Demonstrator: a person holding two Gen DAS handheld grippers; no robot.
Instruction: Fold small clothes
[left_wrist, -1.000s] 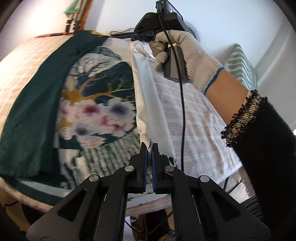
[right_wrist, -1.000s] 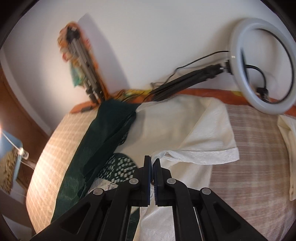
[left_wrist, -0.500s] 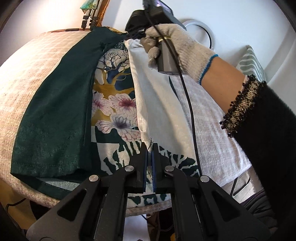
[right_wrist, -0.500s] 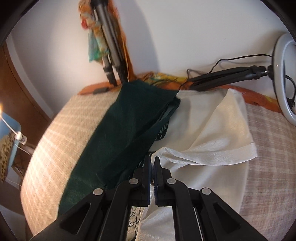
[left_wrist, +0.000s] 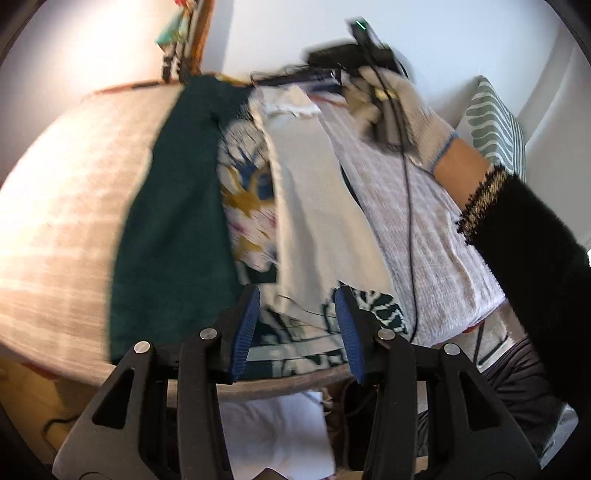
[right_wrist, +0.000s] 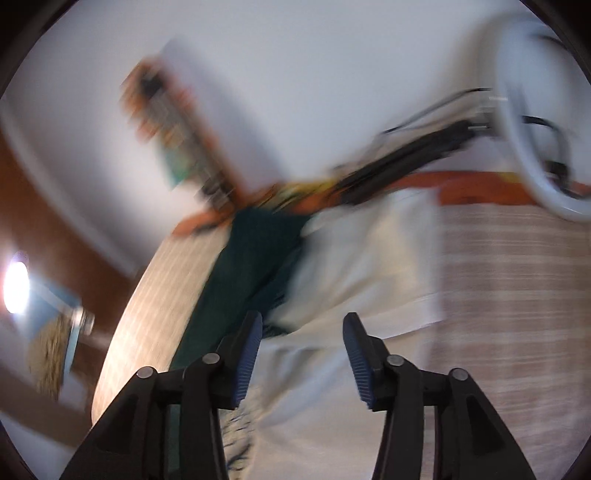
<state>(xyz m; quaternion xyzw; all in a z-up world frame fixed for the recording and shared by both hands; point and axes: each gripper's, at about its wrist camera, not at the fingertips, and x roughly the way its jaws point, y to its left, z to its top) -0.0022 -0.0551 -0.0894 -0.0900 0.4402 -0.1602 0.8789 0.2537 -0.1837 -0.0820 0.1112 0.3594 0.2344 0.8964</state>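
Note:
A cream garment (left_wrist: 317, 206) lies as a long folded strip on the bed, over a floral printed cloth (left_wrist: 251, 206). A dark green cloth (left_wrist: 177, 221) lies to its left. My left gripper (left_wrist: 297, 295) is open and empty just above the near end of the cream strip. In the blurred right wrist view, my right gripper (right_wrist: 301, 325) is open and empty above the cream garment (right_wrist: 365, 266), beside the green cloth (right_wrist: 243, 266). The gloved right hand (left_wrist: 402, 107) holds that gripper at the far end.
The checked bed cover (left_wrist: 66, 221) spreads to the left. A striped pillow (left_wrist: 495, 118) sits at the far right. A ring light (right_wrist: 524, 110) on a black arm stands behind the bed. A tripod (left_wrist: 181, 55) leans at the wall.
Both grippers have opened and let go of the cream garment, which now lies folded in a strip. Both cameras are moving, hence the blur.

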